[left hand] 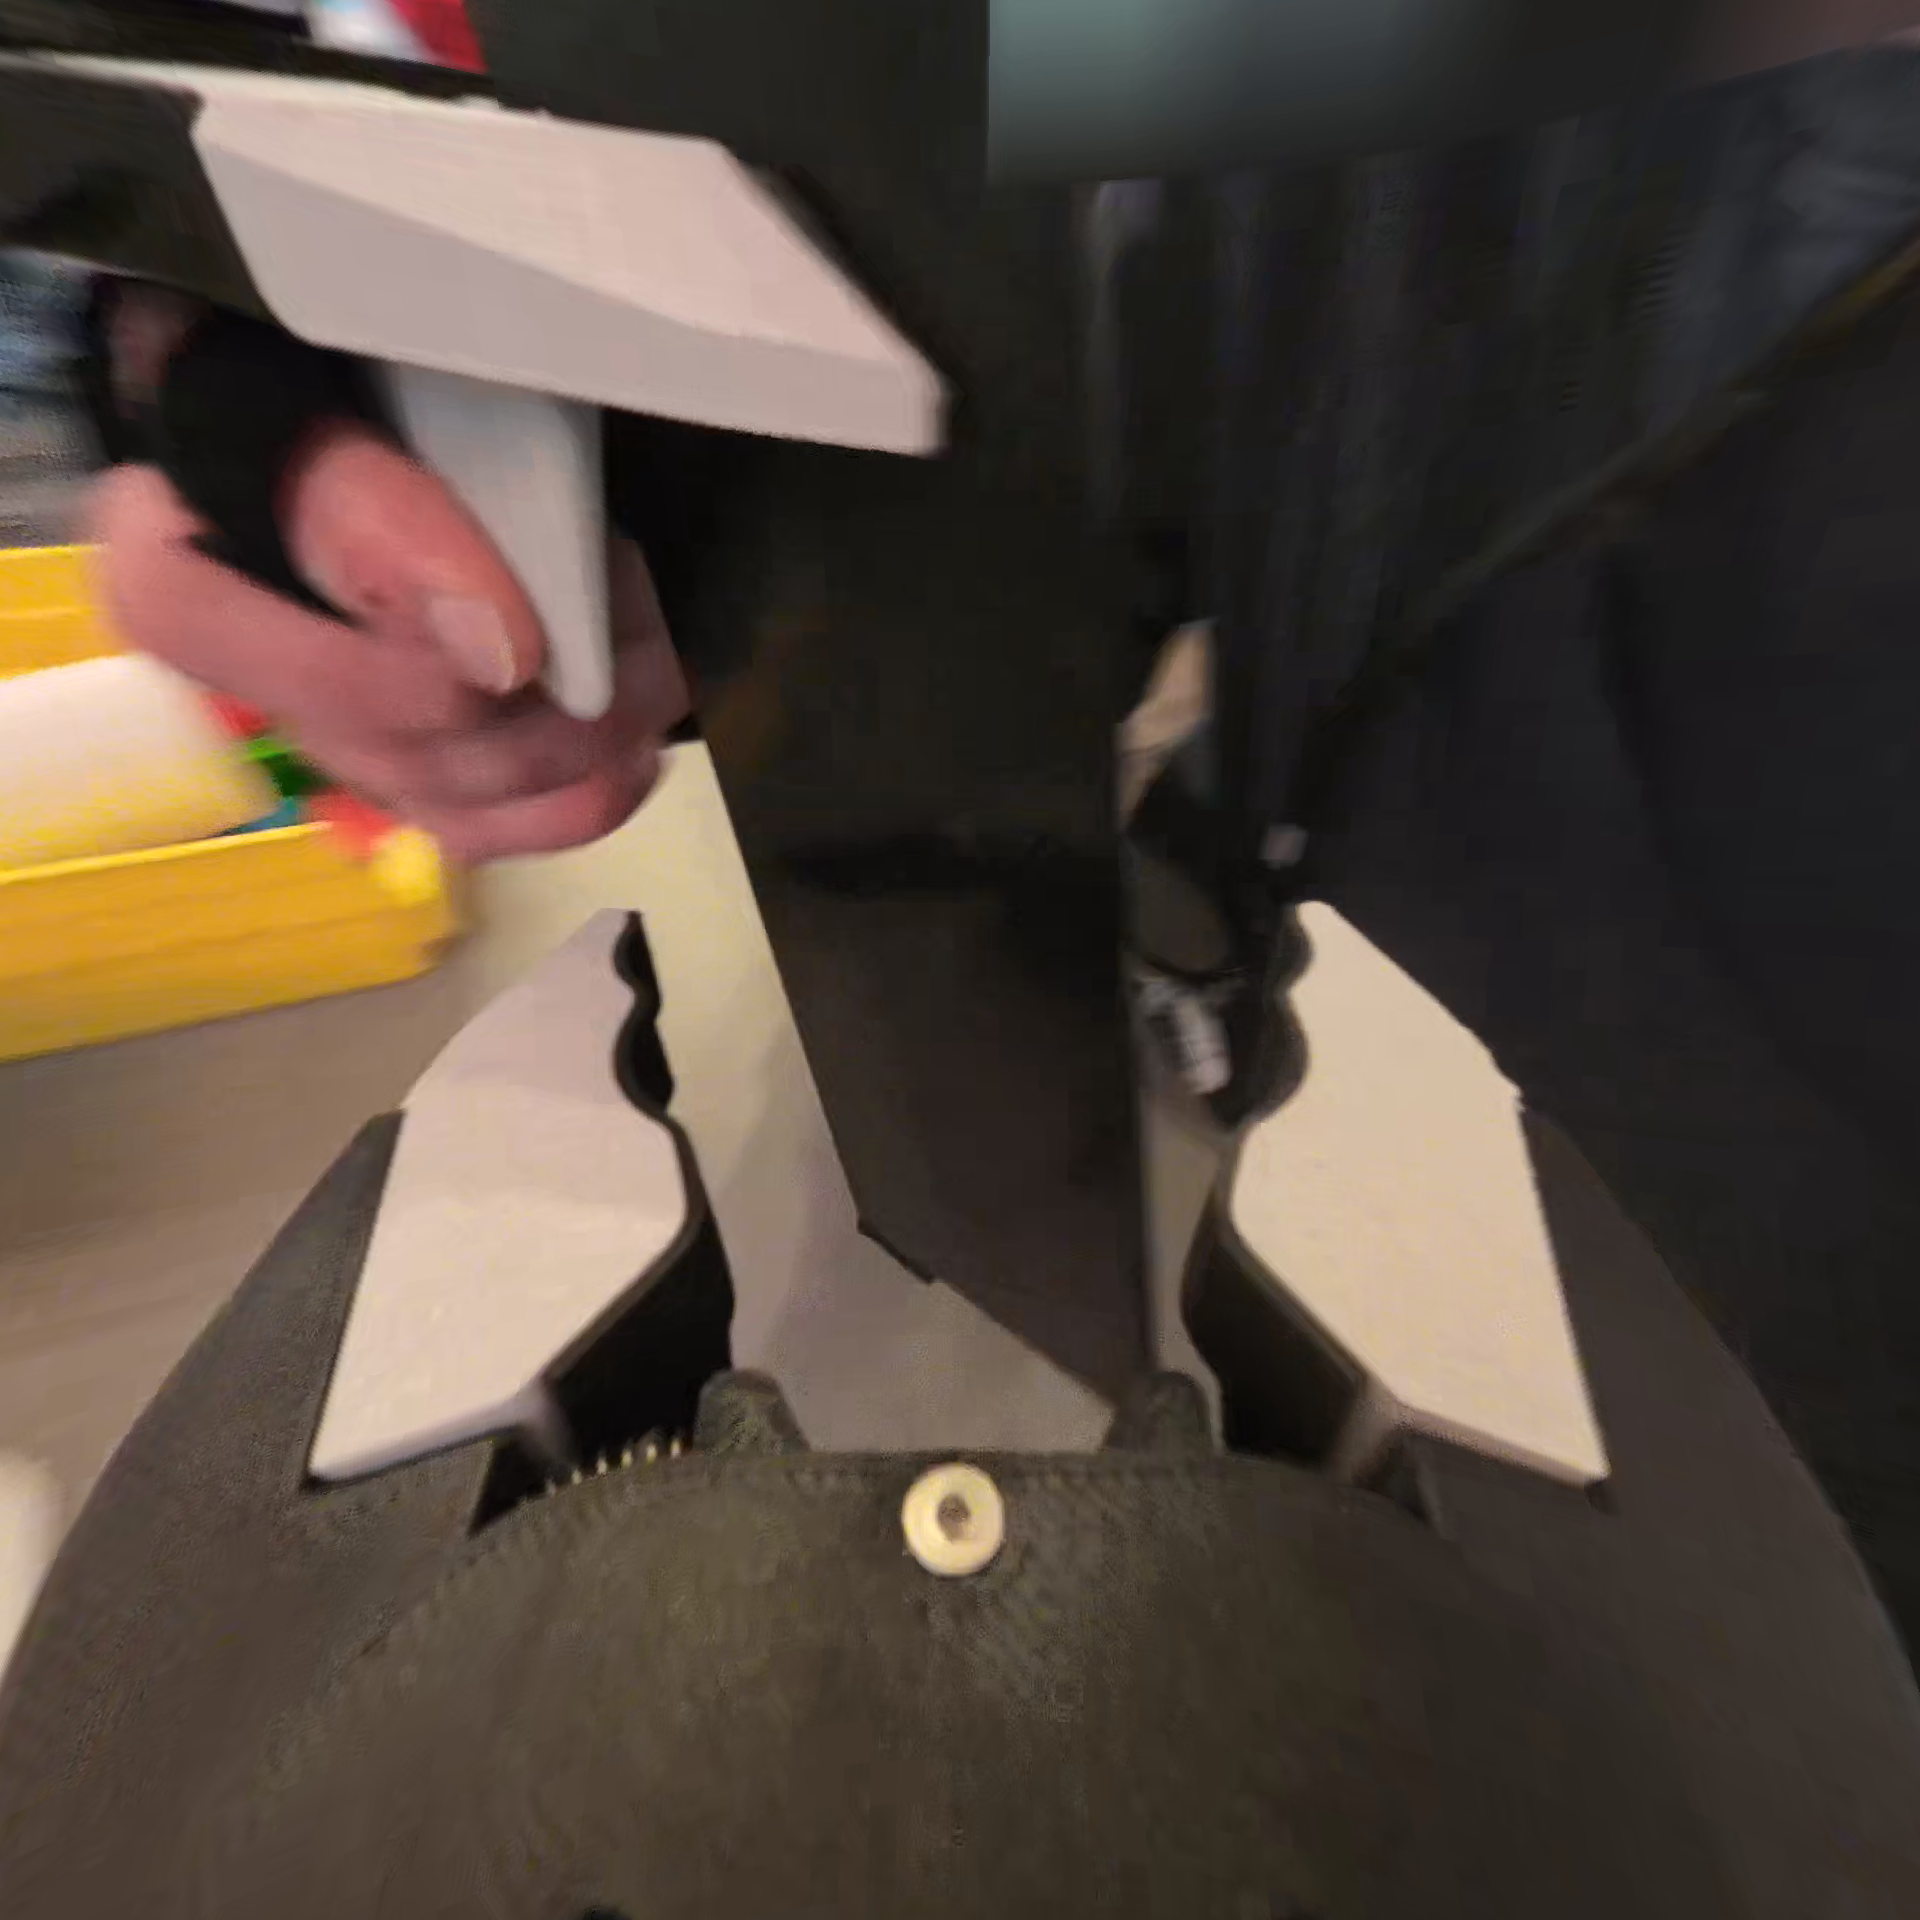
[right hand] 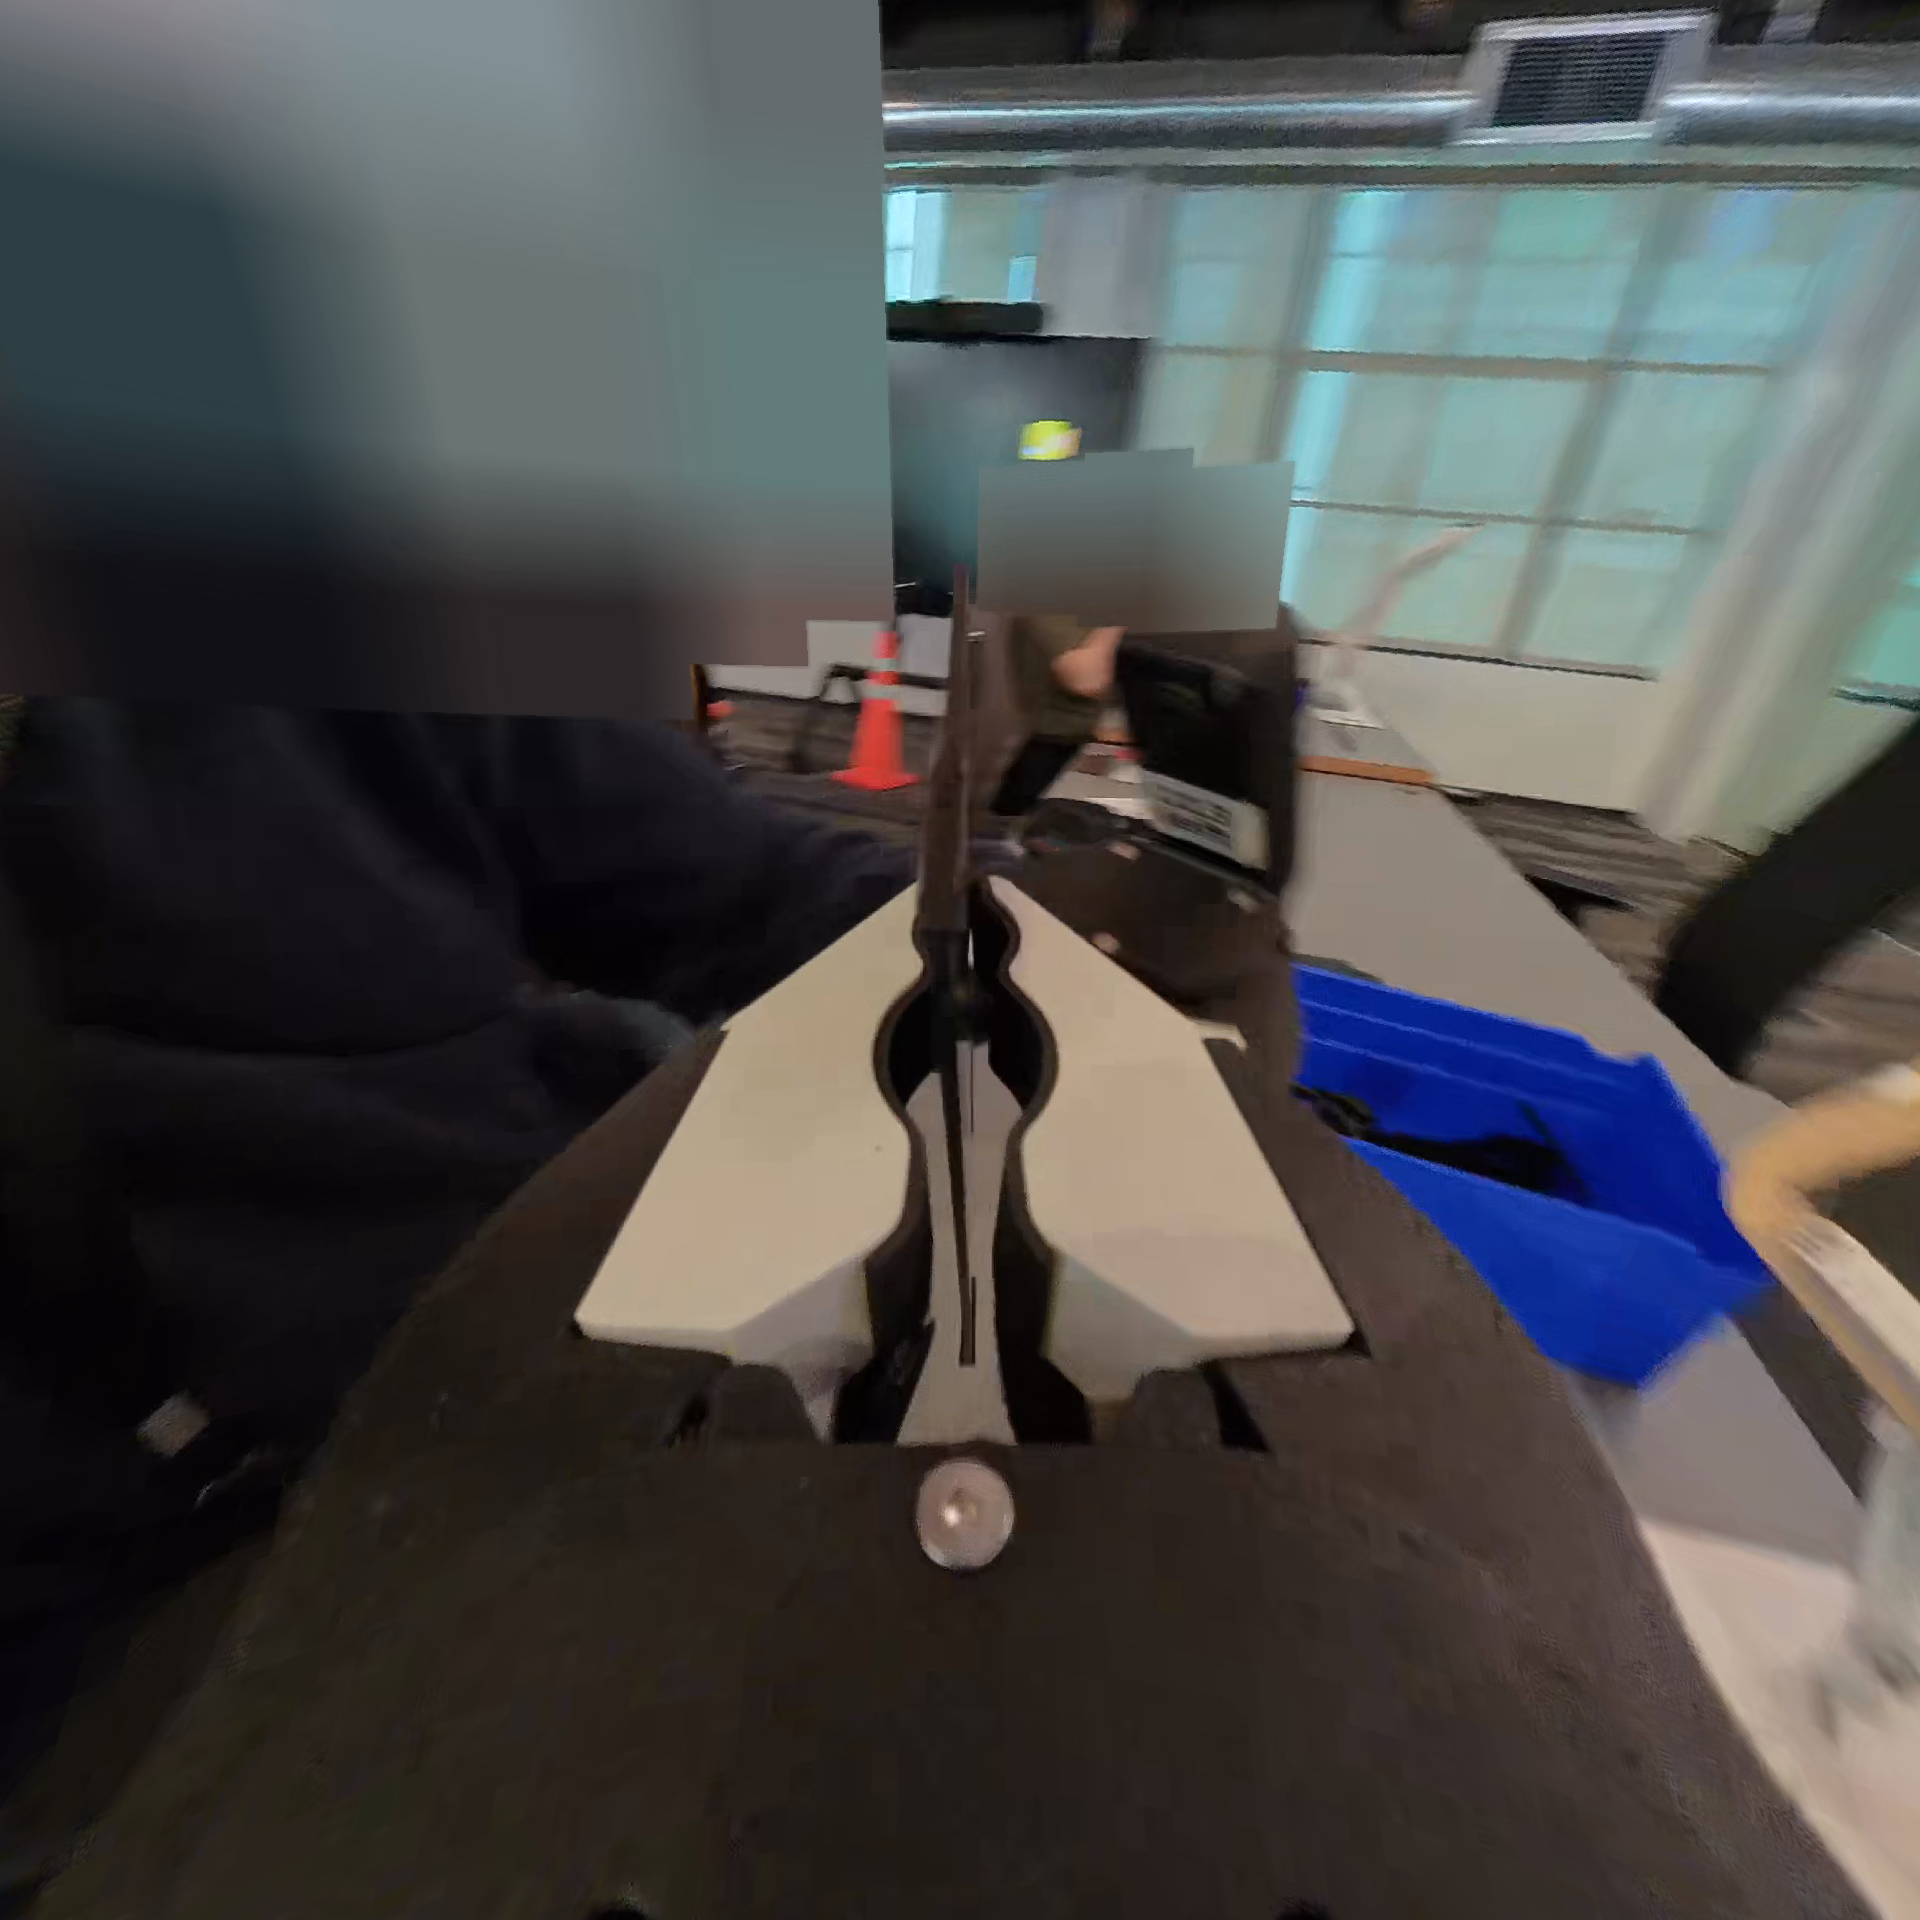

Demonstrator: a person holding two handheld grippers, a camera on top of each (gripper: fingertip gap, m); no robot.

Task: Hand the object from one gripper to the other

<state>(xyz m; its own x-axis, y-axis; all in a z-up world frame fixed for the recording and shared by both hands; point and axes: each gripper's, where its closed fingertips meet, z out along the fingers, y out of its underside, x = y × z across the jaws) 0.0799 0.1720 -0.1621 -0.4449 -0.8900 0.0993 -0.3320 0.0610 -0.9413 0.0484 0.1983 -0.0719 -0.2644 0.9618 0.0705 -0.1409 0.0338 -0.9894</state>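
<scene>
My left gripper (left hand: 961, 997) is spread wide, nothing between its fingers, aimed past the table (left hand: 208, 1164) edge with the yellow bin (left hand: 208, 925) far left. My right gripper (right hand: 966, 914) is pinched on a thin dark flat object (right hand: 954, 790), standing upright above the fingertips; blue bin (right hand: 1538, 1236) sits right.

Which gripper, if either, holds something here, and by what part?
The right gripper is shut on a thin dark flat object, pinched edge-on at its lower end. The left gripper is open and holds nothing.
</scene>
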